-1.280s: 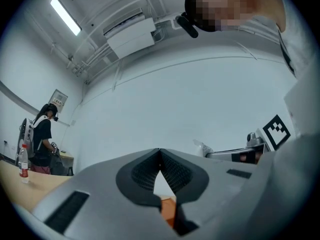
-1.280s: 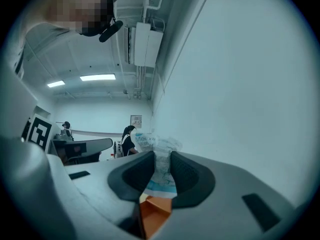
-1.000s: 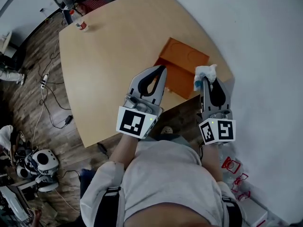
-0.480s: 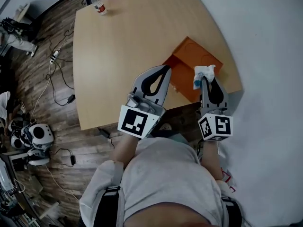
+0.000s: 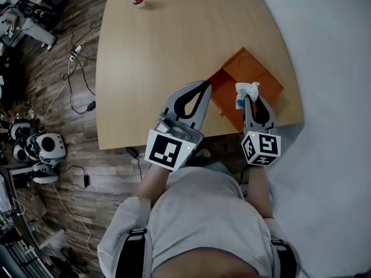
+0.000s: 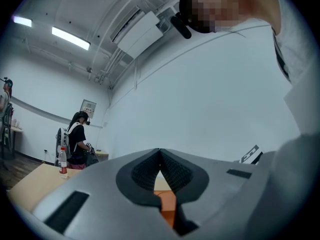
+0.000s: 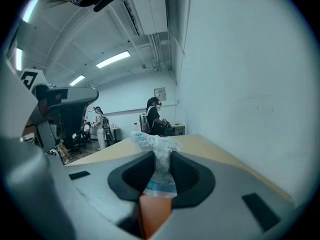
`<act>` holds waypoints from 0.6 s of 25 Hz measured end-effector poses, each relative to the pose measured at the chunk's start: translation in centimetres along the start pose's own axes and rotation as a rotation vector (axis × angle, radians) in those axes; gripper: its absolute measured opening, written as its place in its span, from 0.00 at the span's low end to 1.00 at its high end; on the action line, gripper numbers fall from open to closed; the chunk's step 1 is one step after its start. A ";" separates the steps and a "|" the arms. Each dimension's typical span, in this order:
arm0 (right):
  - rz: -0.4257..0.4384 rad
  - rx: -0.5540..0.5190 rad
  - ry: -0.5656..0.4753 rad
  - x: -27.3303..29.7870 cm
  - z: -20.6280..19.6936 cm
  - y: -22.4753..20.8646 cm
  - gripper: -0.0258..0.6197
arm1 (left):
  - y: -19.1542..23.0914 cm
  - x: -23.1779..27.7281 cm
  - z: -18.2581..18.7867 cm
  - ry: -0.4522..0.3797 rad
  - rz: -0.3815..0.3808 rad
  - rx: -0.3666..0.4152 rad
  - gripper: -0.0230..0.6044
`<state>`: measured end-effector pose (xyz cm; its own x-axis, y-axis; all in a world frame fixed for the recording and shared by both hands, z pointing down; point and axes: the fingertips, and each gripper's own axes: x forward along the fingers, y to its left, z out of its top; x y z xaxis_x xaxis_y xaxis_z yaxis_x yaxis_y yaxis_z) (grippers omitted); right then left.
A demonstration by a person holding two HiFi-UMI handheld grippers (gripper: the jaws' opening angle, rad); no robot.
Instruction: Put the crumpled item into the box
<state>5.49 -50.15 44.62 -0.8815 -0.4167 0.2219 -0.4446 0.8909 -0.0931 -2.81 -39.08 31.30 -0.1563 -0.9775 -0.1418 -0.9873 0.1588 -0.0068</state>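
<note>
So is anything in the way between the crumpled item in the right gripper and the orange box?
Nothing visible. The right gripper holds the crumpled item right above the orange box with no other object between them. The left gripper, jaws together and empty, points at the box's left edge, off to the side of the item.

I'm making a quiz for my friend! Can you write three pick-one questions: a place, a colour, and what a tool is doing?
1. Where is the box? A) on the floor B) on the table's near right corner C) on a chair
2. What colour is the box? A) orange B) green C) purple
3. What is the right tool doing? A) open and empty B) lying on the table C) shut on the crumpled item
Answers: 1 B, it sits on the tabletop; 2 A, its walls are orange; 3 C, the white wad is pinched between its pads.
</note>
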 end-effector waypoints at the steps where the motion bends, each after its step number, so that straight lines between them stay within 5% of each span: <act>1: 0.006 -0.002 0.019 0.3 -0.5 -0.1 0.19 | 0.1 0.0 0.0 0.004 0.007 0.000 0.06; 15: 0.075 -0.061 0.324 6.5 -10.8 1.0 0.19 | 2.9 -0.8 -3.7 0.061 0.068 -0.006 0.06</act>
<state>1.02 -50.04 56.41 -0.8105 -0.2792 0.5149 -0.3615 0.9301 -0.0646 -5.62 -38.34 35.07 -0.2245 -0.9711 -0.0812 -0.9744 0.2248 0.0065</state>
